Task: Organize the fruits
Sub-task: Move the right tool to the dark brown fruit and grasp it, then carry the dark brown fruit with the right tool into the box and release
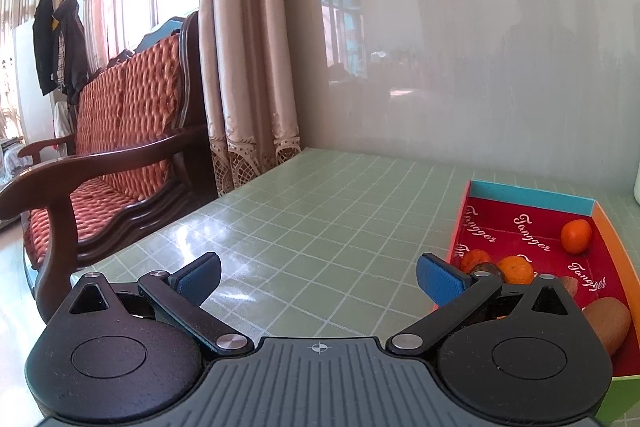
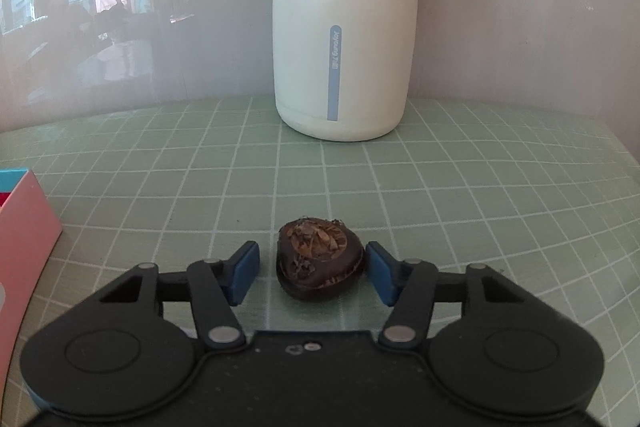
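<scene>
Right tongs (image 2: 311,273): spread apart, low over the green grid worktop (image 2: 480,195), straddling a dark brown water chestnut (image 2: 320,263). Right pad (image 2: 380,273) looks to be touching or just off the chestnut's side; left pad (image 2: 244,273) clearly apart from it. Chestnut sits on the worktop, papery top facing up. Nothing gripped.

Behind it, well apart: white thermos jug (image 2: 344,27) with grey handle, standing upright against the wall. Pink outer wall of the box (image 2: 24,227) at the left edge of the right wrist view.

Left tongs (image 1: 319,279): wide apart, empty, over bare worktop (image 1: 300,211), just left of the red-lined box (image 1: 528,199). In the box: a tangerine (image 1: 576,235) near the far right side, an orange (image 1: 517,269) and another orange fruit (image 1: 474,259) near the left wall, a dark chestnut-like piece (image 1: 489,270) between those two, and a tan-brown oblong fruit (image 1: 608,323) at the near end, partly hidden by the tongs body; can't tell what kind.

Wooden armchair (image 1: 120,131) with orange cushions to the left of the worktop.
</scene>
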`<state>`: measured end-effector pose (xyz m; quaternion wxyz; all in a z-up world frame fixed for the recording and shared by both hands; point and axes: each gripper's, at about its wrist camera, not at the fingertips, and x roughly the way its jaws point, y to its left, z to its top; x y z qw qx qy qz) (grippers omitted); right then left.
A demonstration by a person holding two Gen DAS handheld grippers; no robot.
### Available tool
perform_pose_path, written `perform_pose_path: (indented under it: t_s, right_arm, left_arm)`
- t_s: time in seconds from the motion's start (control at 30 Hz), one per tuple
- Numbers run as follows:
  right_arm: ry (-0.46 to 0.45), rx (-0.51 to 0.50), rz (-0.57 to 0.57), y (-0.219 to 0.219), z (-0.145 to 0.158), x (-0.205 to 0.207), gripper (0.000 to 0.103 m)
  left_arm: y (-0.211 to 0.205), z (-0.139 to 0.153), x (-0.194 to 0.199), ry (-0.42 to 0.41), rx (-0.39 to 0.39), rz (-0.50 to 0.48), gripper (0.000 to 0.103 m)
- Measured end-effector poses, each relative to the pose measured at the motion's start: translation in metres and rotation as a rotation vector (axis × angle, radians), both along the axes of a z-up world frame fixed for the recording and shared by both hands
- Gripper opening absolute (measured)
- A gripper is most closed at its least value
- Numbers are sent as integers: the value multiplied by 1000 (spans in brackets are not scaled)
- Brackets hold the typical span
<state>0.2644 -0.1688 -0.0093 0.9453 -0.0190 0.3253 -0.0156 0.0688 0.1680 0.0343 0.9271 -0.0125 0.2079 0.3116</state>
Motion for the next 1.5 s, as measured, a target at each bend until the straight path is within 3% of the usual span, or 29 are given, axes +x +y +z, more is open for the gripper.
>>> perform_pose_path:
  t_s: [0.1,0.63,1.13,1.5]
  right_arm:
    - [-9,-14,2,2,1,-2,44]
    - [-57,6,68,12,17,-25,44]
    - [-171,33,384,93,55,-72,44]
    - [-154,-17,540,148,50,-81,44]
  left_arm:
    - [1,-1,1,11,-9,1,103]
    - [-1,-2,2,22,-40,-4,103]
    - [1,-1,-5,22,-18,9,103]
    - [16,-1,-15,20,-29,38,103]
